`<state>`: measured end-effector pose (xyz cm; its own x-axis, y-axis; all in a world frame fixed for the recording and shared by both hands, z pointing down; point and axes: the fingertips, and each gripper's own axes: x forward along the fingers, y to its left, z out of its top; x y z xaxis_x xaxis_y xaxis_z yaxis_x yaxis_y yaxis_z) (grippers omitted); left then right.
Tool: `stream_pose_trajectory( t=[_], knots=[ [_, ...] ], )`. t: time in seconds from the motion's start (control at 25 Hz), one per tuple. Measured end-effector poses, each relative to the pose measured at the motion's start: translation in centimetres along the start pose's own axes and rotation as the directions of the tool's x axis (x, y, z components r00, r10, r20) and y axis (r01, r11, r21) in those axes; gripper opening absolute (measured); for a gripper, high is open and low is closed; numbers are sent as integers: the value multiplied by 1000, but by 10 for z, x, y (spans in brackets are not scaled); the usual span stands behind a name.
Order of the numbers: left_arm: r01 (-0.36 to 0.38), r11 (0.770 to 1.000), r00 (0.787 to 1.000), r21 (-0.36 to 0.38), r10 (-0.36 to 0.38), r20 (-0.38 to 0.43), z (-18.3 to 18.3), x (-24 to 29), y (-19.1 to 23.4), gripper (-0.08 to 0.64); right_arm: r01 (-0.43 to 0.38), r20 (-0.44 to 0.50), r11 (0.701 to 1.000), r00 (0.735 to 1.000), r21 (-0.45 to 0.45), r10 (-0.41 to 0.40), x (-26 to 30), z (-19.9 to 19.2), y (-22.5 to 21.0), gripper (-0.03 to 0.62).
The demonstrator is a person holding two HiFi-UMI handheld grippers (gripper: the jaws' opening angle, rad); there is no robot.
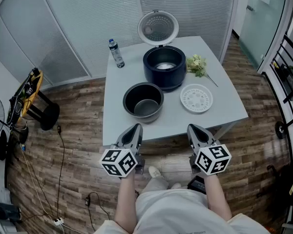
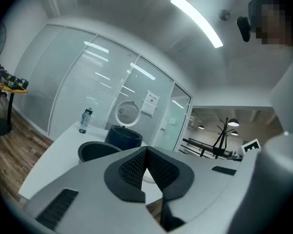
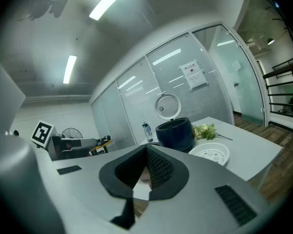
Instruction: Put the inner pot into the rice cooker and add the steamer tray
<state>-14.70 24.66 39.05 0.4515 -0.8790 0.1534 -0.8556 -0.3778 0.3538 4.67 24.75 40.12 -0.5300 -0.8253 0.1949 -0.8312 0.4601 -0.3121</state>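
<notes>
- Inner pot [image 1: 143, 100]: we see a round, dark grey metal bowl with a thick rim and a smooth, dull inside. It is empty and stands upright on the tabletop [image 1: 224, 106], towards the front edge. It is just in front of the rice cooker [image 1: 164, 67] and outside it.
- Rice cooker: a squat, glossy dark blue cylinder. Its round lid [image 1: 158, 27] is hinged open, showing a pale, perforated underside, and the well inside shows bright metal.
- Steamer tray [image 1: 196, 98]: a flat white disc dotted with small holes. It lies on the tabletop to the right of the inner pot and apart from it.
- Tabletop: a smooth, pale grey square slab.
- Left tool [image 1: 136, 127]: we find its jaws closed, the ribbed black pads meeting at the tips with nothing between them. It hangs over the near edge of the tabletop, clear of the inner pot.
- Right tool [image 1: 192, 128]: it is likewise closed and empty, held at the same edge and short of the steamer tray.
- Water bottle [image 1: 116, 53]: clear plastic with a dark cap, upright near the rear left corner.
- Leafy greens [image 1: 197, 65]: a loose bunch lying just right of the rice cooker.
- Floor [image 1: 78, 130]: wood-grain planks.
</notes>
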Motion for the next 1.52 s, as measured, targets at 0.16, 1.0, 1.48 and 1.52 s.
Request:
stream_pose_trajectory(
  t=[0.16, 1.0, 1.48, 1.52],
  knots=[
    [-14, 1000, 1000, 5, 14, -13, -4, -3, 5, 9, -4, -14, 1000, 1000, -4, 4, -3, -5, 2, 17],
    [-39, 996, 998, -84, 35, -53, -24, -9, 29, 264, -133, -109, 985, 983, 106, 145, 0, -32, -1, 224],
    [-179, 973, 982, -142, 168, -85, -26, 49, 128, 264, -155, -236, 975, 953, 161, 190, 105, -46, -38, 224],
    [-195, 969, 979, -150, 183, -87, -24, 55, 141, 264, -155, -249, 974, 949, 167, 194, 119, -46, -43, 223]
  ],
)
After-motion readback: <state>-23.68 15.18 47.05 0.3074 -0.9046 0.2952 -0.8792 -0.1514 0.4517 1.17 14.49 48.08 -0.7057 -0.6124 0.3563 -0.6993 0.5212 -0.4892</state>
